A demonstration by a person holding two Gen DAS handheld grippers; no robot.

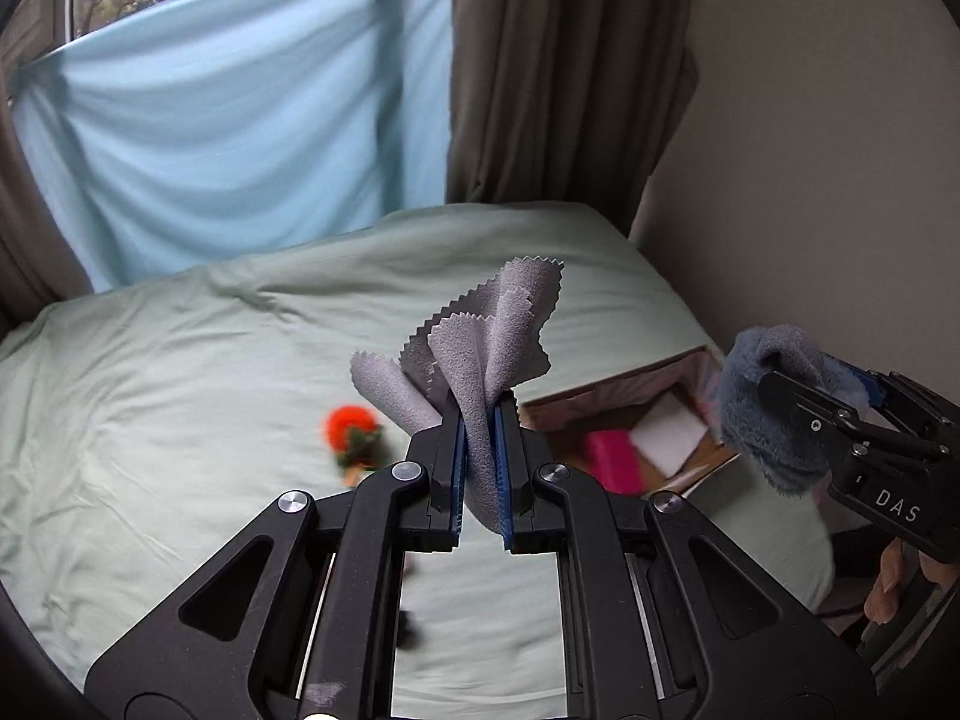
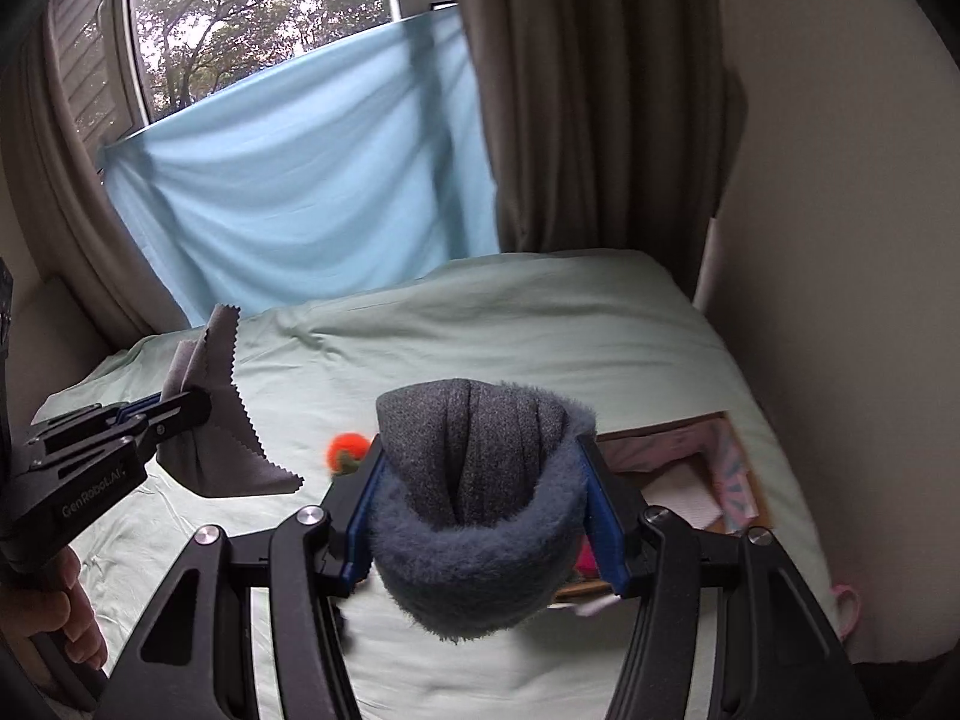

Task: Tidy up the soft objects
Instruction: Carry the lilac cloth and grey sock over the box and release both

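Observation:
My left gripper [image 1: 479,420] is shut on a grey zigzag-edged cloth [image 1: 480,330] and holds it up above the bed; it also shows in the right wrist view [image 2: 198,405] with the cloth [image 2: 222,438]. My right gripper [image 2: 483,468] is shut on a fuzzy blue-grey rolled sock [image 2: 480,516], held in the air; it shows at the right of the left wrist view [image 1: 822,384] with the sock [image 1: 774,402]. An open cardboard box [image 1: 618,402] lies on the bed, holding a pink item [image 1: 612,459] and a white item [image 1: 669,432]. An orange plush toy [image 1: 354,432] lies on the sheet.
The bed [image 1: 180,390] has a pale green sheet. A light blue cloth [image 1: 240,120] hangs over the window behind it, brown curtains [image 1: 570,72] beside it. A wall [image 1: 810,150] bounds the bed on the right. The box [image 2: 678,438] sits near the bed's right edge.

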